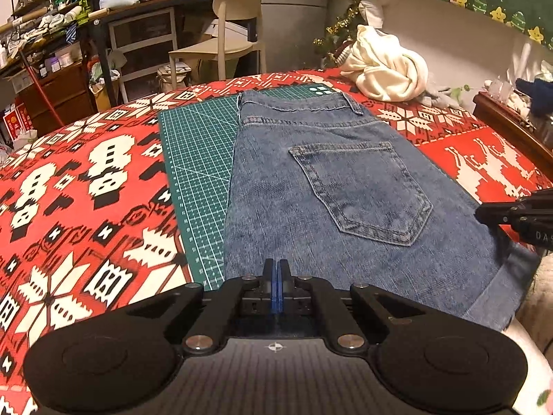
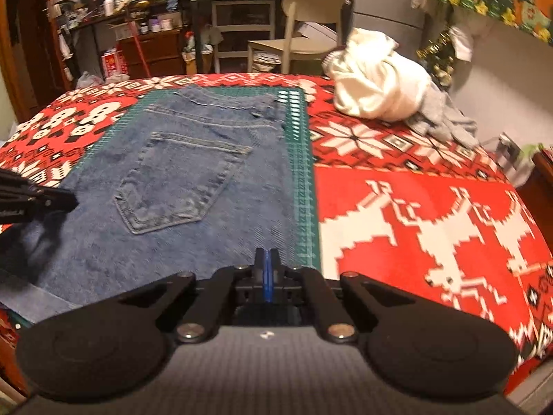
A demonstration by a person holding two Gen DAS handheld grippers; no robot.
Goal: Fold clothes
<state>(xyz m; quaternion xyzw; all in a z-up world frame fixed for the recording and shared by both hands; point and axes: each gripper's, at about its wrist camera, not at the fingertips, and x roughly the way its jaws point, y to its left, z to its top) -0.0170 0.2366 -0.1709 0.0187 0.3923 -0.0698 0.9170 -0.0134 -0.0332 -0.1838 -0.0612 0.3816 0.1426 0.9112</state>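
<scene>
One pair of blue jeans (image 1: 331, 186) lies flat, back pocket (image 1: 363, 190) up, waistband at the far end, folded so one pocket shows. Jeans rest mostly on a green cutting mat (image 1: 197, 159), which lies on a red and white patterned cloth (image 1: 69, 186) covering the table. Mat shows bare along the jeans' left side in the left wrist view and as a strip on their right side in the right wrist view. Near hem edge of the jeans sits at bottom right in the left view, slightly turned up.

Left gripper (image 1: 276, 269): jaws pressed together, blue pads meeting, over the near end of the jeans; can't tell if any denim is pinched. Right gripper (image 2: 266, 259): jaws likewise together, over the jeans' near right edge next to the mat strip; a pinch of fabric can't be confirmed. Each gripper's tip pokes into the other's view from the side, above the denim.

Farther out: crumpled white garment (image 1: 383, 65) on the cloth beyond the jeans to the right, a grey garment (image 2: 442, 121) beside it. Beige chair (image 1: 224, 34) and cluttered desk (image 1: 145, 3) behind the table.
</scene>
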